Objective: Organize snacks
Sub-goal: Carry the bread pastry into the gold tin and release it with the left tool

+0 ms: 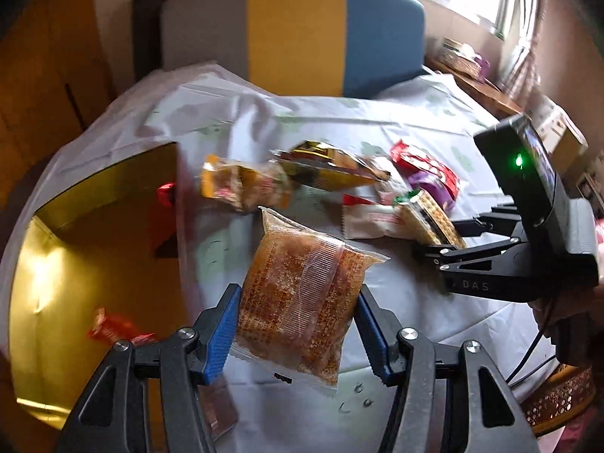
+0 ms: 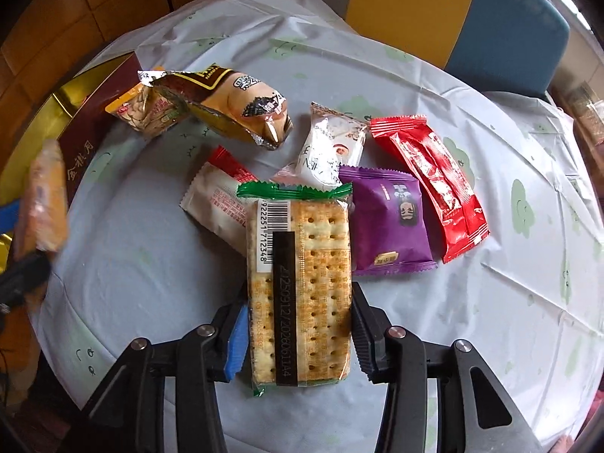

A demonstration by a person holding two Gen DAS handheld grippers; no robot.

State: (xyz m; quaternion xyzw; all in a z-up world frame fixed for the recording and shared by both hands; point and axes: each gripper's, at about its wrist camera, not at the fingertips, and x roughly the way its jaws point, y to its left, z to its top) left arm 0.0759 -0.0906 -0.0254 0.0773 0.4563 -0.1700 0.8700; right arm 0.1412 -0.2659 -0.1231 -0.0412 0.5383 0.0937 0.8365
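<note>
Two fisheye views look down along handheld grippers over a round table draped in a pale cloth (image 2: 472, 302) printed with small green shapes. In the left wrist view, the left gripper (image 1: 298, 328) is clenched on a clear packet of brown, crumbly snack (image 1: 302, 298), its blue pads pressing both sides; the packet is lifted off the cloth and tilted. Only this view shows the inside of a gold-lined box (image 1: 75, 264) at the table's left edge, with a red-wrapped snack (image 1: 117, 330) lying in it. It also shows the right gripper (image 1: 438, 247) from outside, at the right, holding its packet low over the pile, and a chair back (image 1: 294, 30) in grey, yellow and blue. The right wrist view shows what that packet is: the right gripper (image 2: 300, 336) grasps a cracker packet (image 2: 302, 287) by its long sides, a clear wrapper with green crimped ends, a barcode and a dark printed strip over pale, dotted crackers. Only here do the loose snacks read clearly: a purple packet (image 2: 389, 222) just right of the crackers, a long red packet (image 2: 434, 185) beside it, a white packet (image 2: 332, 147) behind, a white and red packet (image 2: 219, 204) partly under the crackers, and a crumpled tan bag (image 2: 234, 109) and an orange packet (image 2: 147, 109) near the box's dark red outer wall (image 2: 90, 139). The left gripper's packet appears blurred at the left edge.
</note>
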